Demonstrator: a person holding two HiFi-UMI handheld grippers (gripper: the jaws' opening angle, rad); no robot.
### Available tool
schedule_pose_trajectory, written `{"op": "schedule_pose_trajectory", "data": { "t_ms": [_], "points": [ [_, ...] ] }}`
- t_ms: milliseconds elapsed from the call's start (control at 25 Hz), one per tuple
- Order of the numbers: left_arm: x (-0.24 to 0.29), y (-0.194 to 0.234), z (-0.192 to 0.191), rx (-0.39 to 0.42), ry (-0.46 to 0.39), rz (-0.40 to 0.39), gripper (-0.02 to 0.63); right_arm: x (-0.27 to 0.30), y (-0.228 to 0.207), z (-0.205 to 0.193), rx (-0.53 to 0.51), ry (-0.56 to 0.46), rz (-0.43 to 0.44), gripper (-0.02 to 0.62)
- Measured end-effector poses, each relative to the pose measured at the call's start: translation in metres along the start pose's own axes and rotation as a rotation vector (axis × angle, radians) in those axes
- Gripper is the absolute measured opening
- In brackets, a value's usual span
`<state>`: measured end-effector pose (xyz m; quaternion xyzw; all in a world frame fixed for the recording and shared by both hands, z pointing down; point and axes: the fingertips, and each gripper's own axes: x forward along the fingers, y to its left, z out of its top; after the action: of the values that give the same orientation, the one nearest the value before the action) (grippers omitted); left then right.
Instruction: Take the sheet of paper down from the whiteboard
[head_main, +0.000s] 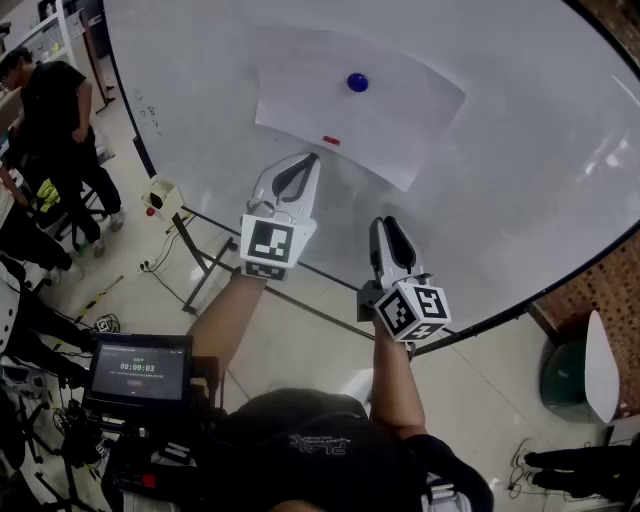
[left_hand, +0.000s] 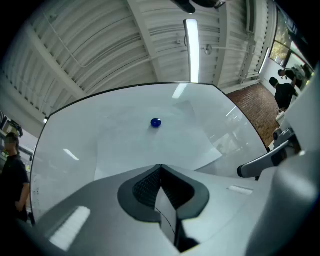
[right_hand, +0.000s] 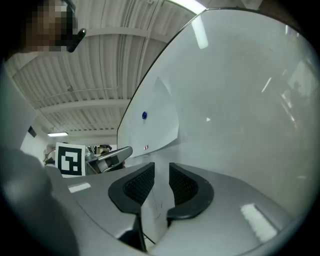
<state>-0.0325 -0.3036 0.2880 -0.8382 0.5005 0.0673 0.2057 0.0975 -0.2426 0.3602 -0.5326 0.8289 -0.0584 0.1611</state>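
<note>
A white sheet of paper (head_main: 372, 108) hangs on the big whiteboard (head_main: 520, 170), pinned by a round blue magnet (head_main: 357, 82) near its top. A small red mark (head_main: 331, 140) sits at its lower edge. My left gripper (head_main: 303, 163) is shut with nothing in it, its tip just below the sheet's lower edge and apart from it. My right gripper (head_main: 391, 226) stands lower and to the right, open, with a narrow empty gap. The left gripper view shows the paper (left_hand: 165, 145) and magnet (left_hand: 156, 122) ahead of the shut tip (left_hand: 160, 168). In the right gripper view, paper (right_hand: 159, 120) and magnet (right_hand: 144, 115) lie left of the jaws (right_hand: 161, 170).
A person in black (head_main: 55, 110) stands at the left by the board's edge. The board's stand legs (head_main: 205, 262) cross the floor below. A small screen (head_main: 140, 368) is mounted near my body. A green chair (head_main: 575, 372) sits at the lower right beside a brick wall (head_main: 600, 290).
</note>
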Motion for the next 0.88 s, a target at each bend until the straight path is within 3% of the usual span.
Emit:
{"op": "schedule_pose_trajectory", "data": {
  "t_ms": [280, 400, 600, 760, 880],
  "points": [
    [0.042, 0.002, 0.034, 0.024, -0.101, -0.014, 0.003, 0.018, -0.041, 0.028, 0.17, -0.053, 0.041, 0.15],
    [0.064, 0.0, 0.048, 0.042, -0.106, -0.012, 0.101, 0.028, -0.052, 0.042, 0.226, -0.059, 0.071, 0.17],
    [0.068, 0.003, 0.065, 0.084, -0.135, 0.005, 0.117, 0.035, -0.042, 0.046, 0.259, -0.072, 0.119, 0.172],
    [0.061, 0.006, 0.087, 0.084, -0.19, -0.035, 0.17, 0.041, -0.021, 0.046, 0.28, -0.056, 0.195, 0.179],
    [0.065, 0.007, 0.089, 0.099, -0.179, -0.068, 0.198, 0.044, -0.018, 0.046, 0.301, -0.059, 0.209, 0.179]
  ]
}}
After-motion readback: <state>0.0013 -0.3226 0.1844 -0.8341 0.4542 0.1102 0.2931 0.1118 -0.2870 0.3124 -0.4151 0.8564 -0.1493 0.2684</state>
